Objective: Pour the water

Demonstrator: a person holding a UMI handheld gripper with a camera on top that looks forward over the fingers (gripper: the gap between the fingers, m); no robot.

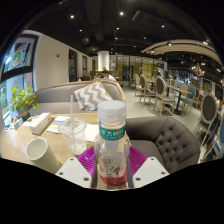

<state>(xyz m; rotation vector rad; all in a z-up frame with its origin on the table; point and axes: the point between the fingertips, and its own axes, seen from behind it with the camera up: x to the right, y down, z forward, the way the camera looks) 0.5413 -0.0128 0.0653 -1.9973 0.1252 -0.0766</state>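
— What does the gripper view show at the claw (112, 165)?

— It is clamped on a clear plastic water bottle (112, 140). Both magenta pads (92, 160) press against the bottle's lower body, one on each side, and the bottle stands upright between the fingers. It has a white screw cap on top and a green and white label around its middle. Water can be seen through the clear wall above the label; how far it reaches cannot be told exactly.

— And the other containers?

— A clear glass tumbler (72, 135) stands on the pale wooden bench (20, 150), just beside the bottle and a little beyond the fingers. Whether it holds anything cannot be told. Nearer, by the finger on that same side, a white cup (37, 151) rests on the bench; its inside is not visible enough to say what is in it.

— Anything else nearby?

— A flat light-coloured card or booklet (41, 123) lies on the bench beyond the tumbler, and a potted green plant (22, 100) stands further back. On the bottle's other side is a grey tufted sofa (175, 140), and behind it a cushion with a zigzag pattern (92, 96). Chairs and tables fill the room beyond.
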